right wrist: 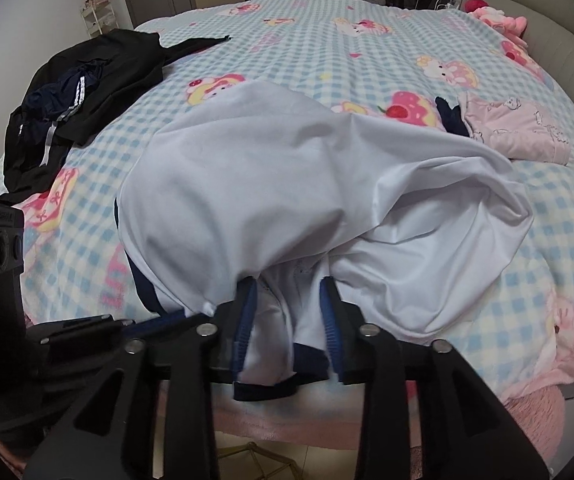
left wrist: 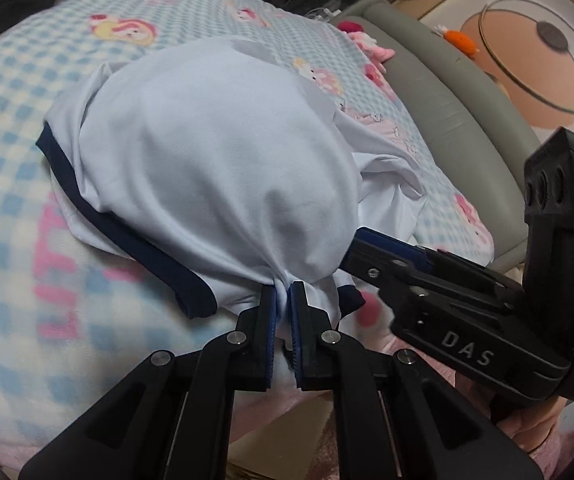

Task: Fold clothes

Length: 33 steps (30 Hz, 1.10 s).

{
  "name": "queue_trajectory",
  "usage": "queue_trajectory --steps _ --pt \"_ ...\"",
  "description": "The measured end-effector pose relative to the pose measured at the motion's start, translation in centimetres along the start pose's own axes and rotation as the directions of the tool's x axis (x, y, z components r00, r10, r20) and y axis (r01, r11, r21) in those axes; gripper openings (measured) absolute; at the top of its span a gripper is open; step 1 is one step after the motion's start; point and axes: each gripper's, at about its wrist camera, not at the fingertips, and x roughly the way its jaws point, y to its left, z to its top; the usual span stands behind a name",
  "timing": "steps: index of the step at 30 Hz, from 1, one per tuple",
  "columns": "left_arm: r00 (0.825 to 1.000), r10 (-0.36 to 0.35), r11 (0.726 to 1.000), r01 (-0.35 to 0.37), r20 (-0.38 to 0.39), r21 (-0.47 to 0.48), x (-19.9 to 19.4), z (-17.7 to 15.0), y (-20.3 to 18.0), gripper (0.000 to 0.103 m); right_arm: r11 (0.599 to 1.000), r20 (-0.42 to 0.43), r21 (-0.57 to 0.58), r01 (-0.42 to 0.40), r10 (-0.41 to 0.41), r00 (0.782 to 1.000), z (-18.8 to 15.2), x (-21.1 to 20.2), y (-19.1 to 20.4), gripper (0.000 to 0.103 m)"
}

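The shirt is being pinched at its near edge by the left claw. The right claw is being held part-open around cloth, gripping nothing. The shirt is lying toward twelve o'clock.

Open checked blue-and-white bedspread lies beyond the white navy-trimmed shirt (bunched high); black clothes pile blocks left, folded pink garment right.

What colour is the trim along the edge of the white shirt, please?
Dark navy trim on the white shirt, clearest in the left wrist view.
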Motion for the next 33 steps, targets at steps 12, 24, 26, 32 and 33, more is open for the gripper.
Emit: queue_trajectory --steps 12,24,26,32,33 --pt "0.993 0.01 0.997 -0.001 0.121 -0.072 -5.8 0.9 4.4 0.04 0.976 -0.131 -0.069 -0.208 0.198 0.971 -1.1 5.1 4.6 0.073" --pt "0.992 0.055 0.998 -0.056 0.112 0.005 -4.8 2.0 2.9 0.04 0.996 0.155 0.078 -0.045 0.032 0.987 1.5 -0.5 -1.8 0.012" --pt "0.993 0.057 0.997 -0.061 0.102 0.041 -4.2 2.4 2.0 0.04 0.991 0.216 0.13 0.01 -0.038 0.976 1.4 -2.8 -4.2 0.012" --pt "0.995 0.089 0.983 -0.096 0.054 0.154 -0.7 3.5 -1.0 0.04 0.955 0.281 0.27 0.124 -0.201 0.938 1.6 -6.2 -10.6 0.012" --pt "0.994 0.103 0.98 -0.109 0.042 0.168 0.0 3.6 -1.4 0.04 0.947 0.263 0.287 0.143 -0.221 0.939 1.7 -6.0 -11.7 0.012"
